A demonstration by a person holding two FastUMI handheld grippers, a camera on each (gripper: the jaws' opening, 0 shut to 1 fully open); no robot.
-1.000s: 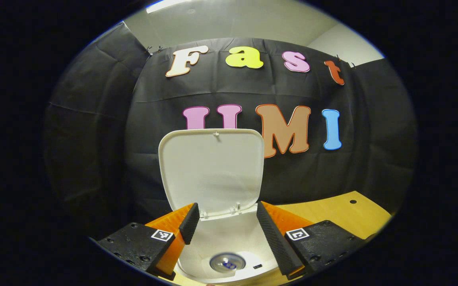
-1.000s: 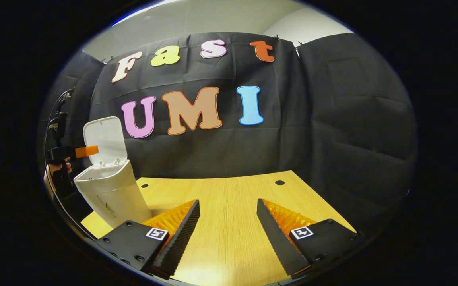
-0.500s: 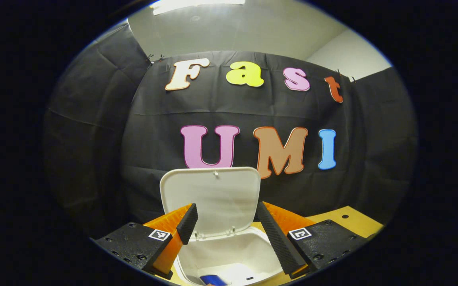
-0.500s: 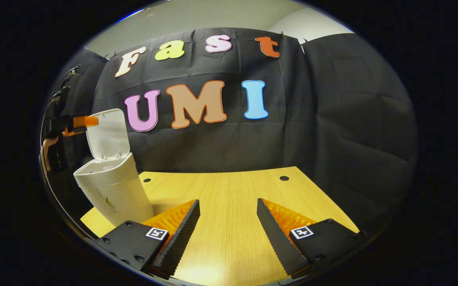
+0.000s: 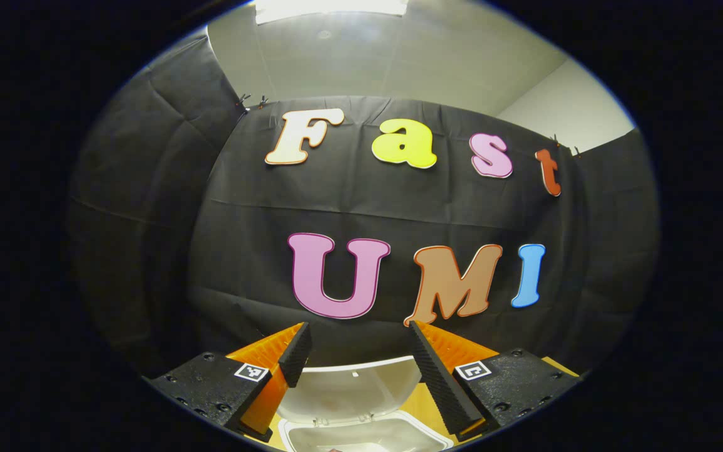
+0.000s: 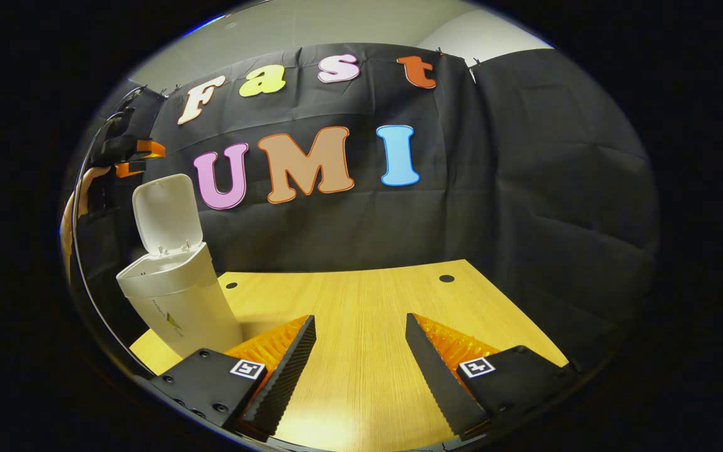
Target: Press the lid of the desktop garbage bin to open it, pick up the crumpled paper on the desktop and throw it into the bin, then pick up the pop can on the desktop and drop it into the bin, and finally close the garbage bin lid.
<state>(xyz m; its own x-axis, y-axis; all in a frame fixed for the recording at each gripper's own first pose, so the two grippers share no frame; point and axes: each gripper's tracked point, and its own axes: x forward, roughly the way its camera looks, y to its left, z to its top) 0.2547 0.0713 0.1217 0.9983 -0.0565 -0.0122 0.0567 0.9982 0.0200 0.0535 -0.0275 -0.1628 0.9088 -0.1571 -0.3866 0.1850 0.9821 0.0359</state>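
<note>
My left tool (image 5: pixel 355 351) hangs above the garbage bin (image 6: pixel 176 301), its fingers spread wide with nothing between them; in the left gripper view the raised lid (image 5: pixel 349 392) sits at 6 o'clock just below my fingertips, with the bin's open mouth under it. In the right gripper view that same tool shows at 10 o'clock, up above the lid (image 6: pixel 167 213), apart from it. My right tool (image 6: pixel 358 351) is also wide open and empty, poised over the bare wooden bench (image 6: pixel 361 301), well away from the bin, which stands at 8 o'clock in its view. I see no crumpled paper or pop can on the bench, so I judge both are already in the bin, though I cannot see inside it from here. That leaves the last step: closing the lid. For that I would bring the left tool over the lid's top edge and push it forward and down until it latches, pressing gently so that the light bin does not tip or slide on the bench.
</note>
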